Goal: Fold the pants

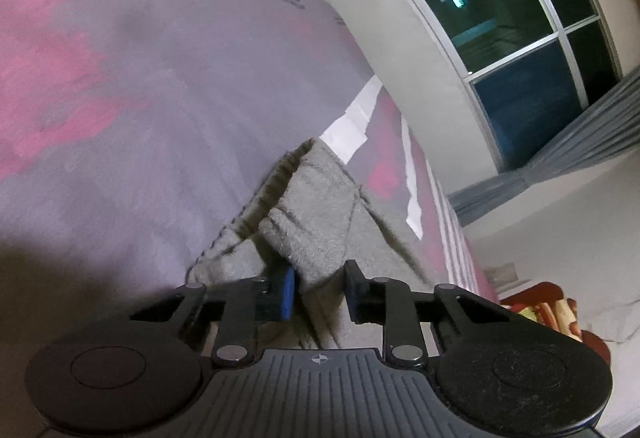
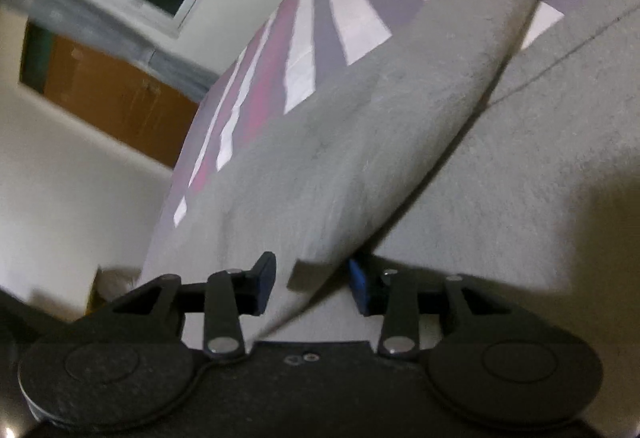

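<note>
My left gripper [image 1: 319, 292] has its jaws spread around a bunched fold of the grey pants [image 1: 316, 222]; whether they pinch it, I cannot tell. My right gripper [image 2: 311, 284] straddles a pant-leg edge, jaws apart. The pants lie on the bed [image 1: 140, 98], running toward 12 o'clock.

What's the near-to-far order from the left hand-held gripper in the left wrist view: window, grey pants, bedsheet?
1. grey pants: between the fingers of the left hand-held gripper.
2. bedsheet: under the pants, stretching away left.
3. window: upper right, on the far wall.

Fuzzy matt grey cloth pants [image 1: 320, 206]
</note>
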`<state>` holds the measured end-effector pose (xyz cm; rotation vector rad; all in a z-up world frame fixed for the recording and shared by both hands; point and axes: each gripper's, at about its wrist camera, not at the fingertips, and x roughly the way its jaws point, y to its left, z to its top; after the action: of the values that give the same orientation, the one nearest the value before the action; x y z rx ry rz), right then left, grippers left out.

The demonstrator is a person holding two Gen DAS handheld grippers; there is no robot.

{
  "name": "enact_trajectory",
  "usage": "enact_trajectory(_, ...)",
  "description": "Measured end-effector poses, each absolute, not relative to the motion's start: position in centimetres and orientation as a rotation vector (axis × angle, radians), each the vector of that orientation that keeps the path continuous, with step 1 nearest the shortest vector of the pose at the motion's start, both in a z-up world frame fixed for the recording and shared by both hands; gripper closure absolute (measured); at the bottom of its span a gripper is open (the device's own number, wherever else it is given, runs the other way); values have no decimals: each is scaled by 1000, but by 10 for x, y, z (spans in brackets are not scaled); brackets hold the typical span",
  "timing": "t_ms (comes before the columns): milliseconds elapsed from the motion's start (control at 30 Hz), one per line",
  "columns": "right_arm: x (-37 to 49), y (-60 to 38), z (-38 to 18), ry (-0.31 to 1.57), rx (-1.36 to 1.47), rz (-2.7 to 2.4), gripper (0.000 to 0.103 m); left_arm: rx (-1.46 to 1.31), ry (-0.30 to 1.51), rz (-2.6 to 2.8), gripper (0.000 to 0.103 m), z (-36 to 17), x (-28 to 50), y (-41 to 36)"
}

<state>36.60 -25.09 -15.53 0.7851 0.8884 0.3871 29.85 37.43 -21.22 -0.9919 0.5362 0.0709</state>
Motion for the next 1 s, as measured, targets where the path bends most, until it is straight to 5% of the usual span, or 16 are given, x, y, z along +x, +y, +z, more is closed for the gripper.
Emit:
enact_trajectory(67, 371, -250, -154, 904, 757, 327, 94, -974, 529, 65, 80, -202, 303, 373)
enact_trajectory(333, 282, -248, -86, 643, 527, 501, 94, -849, 549, 7, 81, -157, 285, 388)
enact_trajectory(433, 272, -246, -119, 731, 470, 470, 93, -765, 769, 88, 81, -189, 300, 383)
enact_trajectory(567, 279, -246, -170, 863, 515, 391, 94, -729, 758, 126, 81, -185, 301, 373)
enact_trajectory(933, 271, -245, -153, 903, 451, 398, 94, -558, 757, 175, 80, -152, 293, 348)
enact_trajectory(1000, 271, -248, -140, 882, 459, 398, 87, -557, 710, 179, 80, -140, 281, 340)
